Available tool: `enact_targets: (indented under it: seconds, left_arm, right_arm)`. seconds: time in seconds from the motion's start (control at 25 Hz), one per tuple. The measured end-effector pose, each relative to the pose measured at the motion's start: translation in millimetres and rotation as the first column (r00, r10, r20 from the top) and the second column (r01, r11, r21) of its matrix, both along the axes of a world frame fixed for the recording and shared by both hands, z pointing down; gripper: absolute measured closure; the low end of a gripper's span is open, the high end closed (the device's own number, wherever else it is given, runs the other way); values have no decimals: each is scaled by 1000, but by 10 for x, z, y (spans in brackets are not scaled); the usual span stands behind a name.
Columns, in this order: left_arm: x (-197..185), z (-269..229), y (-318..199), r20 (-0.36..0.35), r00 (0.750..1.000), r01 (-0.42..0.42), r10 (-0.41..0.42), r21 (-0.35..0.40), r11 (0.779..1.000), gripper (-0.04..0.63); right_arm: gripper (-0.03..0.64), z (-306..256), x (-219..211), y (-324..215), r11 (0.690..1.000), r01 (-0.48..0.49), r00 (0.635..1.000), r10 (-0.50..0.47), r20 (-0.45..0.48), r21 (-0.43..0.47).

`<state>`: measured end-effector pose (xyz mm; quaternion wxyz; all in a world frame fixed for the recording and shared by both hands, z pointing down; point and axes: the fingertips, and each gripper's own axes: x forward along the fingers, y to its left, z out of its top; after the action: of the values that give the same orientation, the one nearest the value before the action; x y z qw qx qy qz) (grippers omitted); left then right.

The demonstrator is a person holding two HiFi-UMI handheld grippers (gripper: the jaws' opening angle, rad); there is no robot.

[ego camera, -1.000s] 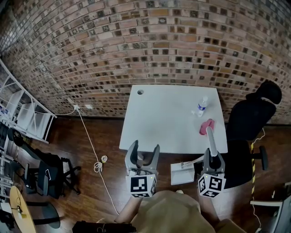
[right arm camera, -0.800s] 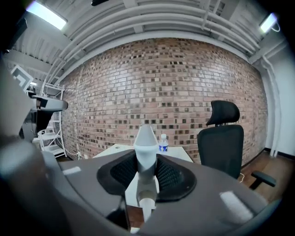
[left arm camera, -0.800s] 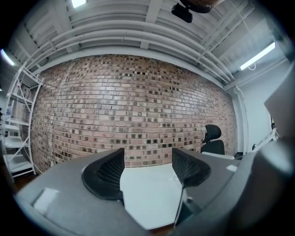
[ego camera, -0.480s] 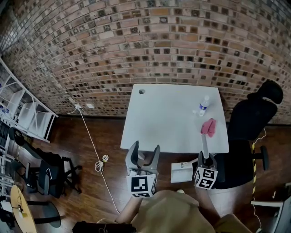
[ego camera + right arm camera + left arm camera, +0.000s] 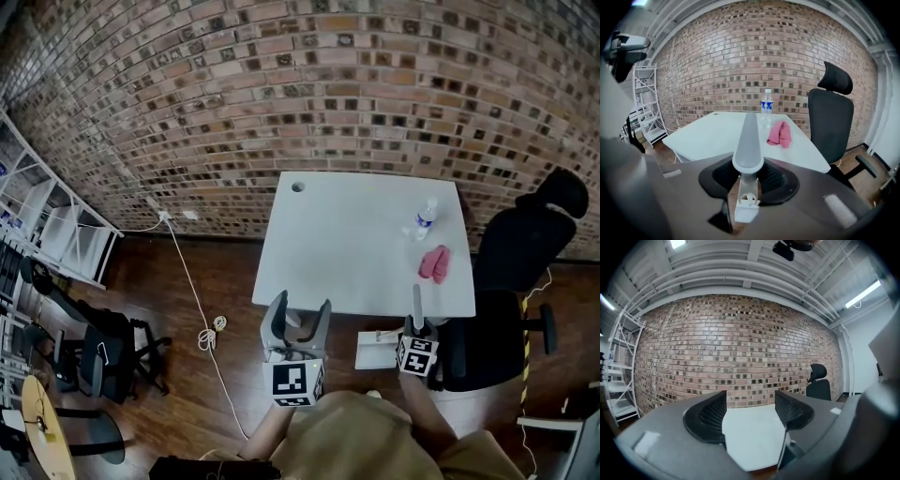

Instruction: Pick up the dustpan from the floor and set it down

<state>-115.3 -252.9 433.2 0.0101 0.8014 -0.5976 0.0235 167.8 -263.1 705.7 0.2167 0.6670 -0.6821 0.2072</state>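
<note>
Wood floor (image 5: 187, 394), right claw (image 5: 416, 329) angled down clamping dustpan (image 5: 377, 351), left claw (image 5: 296, 315) level

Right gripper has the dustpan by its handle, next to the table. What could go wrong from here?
1. The right gripper clamps only the slim handle, so the dustpan could pivot in the jaws.
2. It is close to the table edge and the office chair, and might clip either.
</note>
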Motion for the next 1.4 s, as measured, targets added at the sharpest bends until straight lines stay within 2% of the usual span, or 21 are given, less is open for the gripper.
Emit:
enact_targets:
  seconds: [0.28,0.48,0.68,0.92,1.08,1.12,1.16,1.28,1.4]
  left_arm:
    - [-47,44,4,-3,1000,9,-9,-23,1000,293]
    - [-66,92,24,1,1000,12,-12,-38,999,293]
    - [-48,130,40,1,1000,8,-7,-47,999,293]
    - [-72,138,39,-1,1000,9,-9,-49,999,293]
    - [-61,182,41,-3,1000,3,-3,-61,998,293]
    - [-54,187,42,-4,1000,1,-1,-62,998,293]
    - [-46,192,42,-4,1000,-1,1,-64,998,293]
    - [-31,211,37,-5,1000,-5,5,-71,997,293]
    - [-31,247,44,-6,1000,-6,6,-77,997,293]
  right_arm:
    - [503,487,-29,21,994,-7,1000,7,-1,-110]
    - [502,570,-43,-151,995,19,1000,-19,5,-101]
    - [499,616,18,-291,994,-6,999,11,44,-109]
    - [494,670,-43,-343,991,62,997,-56,59,-120]
    - [486,735,-65,-387,987,76,991,-59,117,-143]
    - [470,767,-70,-372,985,76,989,-55,138,-156]
    - [426,787,-76,-349,984,78,986,-52,157,-162]
    - [372,753,-105,-252,986,88,979,-59,197,-141]
    - [339,649,-157,-113,986,132,979,-114,167,-102]
